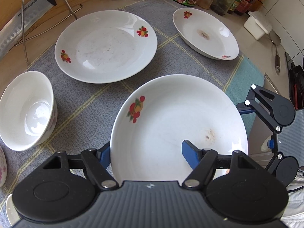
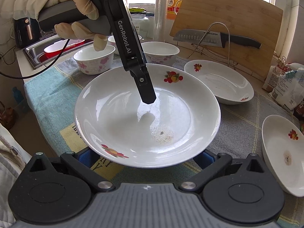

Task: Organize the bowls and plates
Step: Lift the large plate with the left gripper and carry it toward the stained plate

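From my left wrist camera, my left gripper clamps the near rim of the plate: one blue finger lies on the inside face, the other sits under the outer edge, so the plate is pinched through its wall and looks raised above the grey checked cloth. To carry it well I judge I should keep it level and the pinch firm, since glazed rim is slippery, and steer toward the larger plate ahead if stacking is the aim. My right gripper stands at the plate's far right edge; I cannot tell whether it is clamped or loose. The plate is white, shallow, with a fruit decal and a small brown stain near the middle. From my right wrist camera, the same plate fills the centre above the cloth, the left gripper reaching down onto it, held by a gloved hand. My right gripper's blue fingers sit spread beneath the near rim; contact is hidden.
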The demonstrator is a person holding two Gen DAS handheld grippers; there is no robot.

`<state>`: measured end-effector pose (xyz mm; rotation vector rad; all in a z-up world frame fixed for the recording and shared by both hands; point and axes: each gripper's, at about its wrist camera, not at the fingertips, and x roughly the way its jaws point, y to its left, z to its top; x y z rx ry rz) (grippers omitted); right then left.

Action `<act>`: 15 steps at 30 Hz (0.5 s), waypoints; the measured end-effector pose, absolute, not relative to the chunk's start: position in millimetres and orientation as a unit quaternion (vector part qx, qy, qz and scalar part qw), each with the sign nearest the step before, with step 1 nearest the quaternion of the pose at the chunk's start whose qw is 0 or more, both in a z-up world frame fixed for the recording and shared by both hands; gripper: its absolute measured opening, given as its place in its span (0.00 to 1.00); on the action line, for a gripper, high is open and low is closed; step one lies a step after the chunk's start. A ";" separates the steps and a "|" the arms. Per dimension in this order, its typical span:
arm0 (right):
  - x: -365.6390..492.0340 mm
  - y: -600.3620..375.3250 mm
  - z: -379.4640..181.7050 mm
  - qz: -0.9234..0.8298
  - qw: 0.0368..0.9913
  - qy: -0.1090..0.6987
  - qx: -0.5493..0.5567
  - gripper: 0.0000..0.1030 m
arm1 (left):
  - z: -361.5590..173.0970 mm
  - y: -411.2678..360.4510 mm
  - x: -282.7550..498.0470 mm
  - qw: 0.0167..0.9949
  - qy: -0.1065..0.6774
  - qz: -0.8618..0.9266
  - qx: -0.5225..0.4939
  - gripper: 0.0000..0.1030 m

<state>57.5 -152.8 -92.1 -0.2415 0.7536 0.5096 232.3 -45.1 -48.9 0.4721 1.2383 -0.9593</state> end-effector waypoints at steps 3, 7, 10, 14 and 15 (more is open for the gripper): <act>56.9 -163.3 -91.7 0.245 0.892 0.363 -0.116 1.00 | -48.2 -55.8 232.0 0.683 0.551 -0.430 0.213 0.71; 56.1 -178.5 -90.5 0.239 0.893 0.363 -0.116 1.00 | -45.8 -72.9 232.2 0.681 0.547 -0.436 0.218 0.71; 56.8 -190.5 -88.5 0.232 0.895 0.363 -0.115 1.00 | -43.7 -87.2 232.6 0.680 0.542 -0.442 0.223 0.71; 56.7 -206.5 -86.9 0.221 0.898 0.363 -0.115 1.00 | -42.1 -106.7 233.5 0.677 0.536 -0.450 0.228 0.71; 56.0 -210.2 -86.5 0.217 0.899 0.363 -0.115 1.00 | -41.8 -111.7 233.4 0.676 0.534 -0.452 0.230 0.71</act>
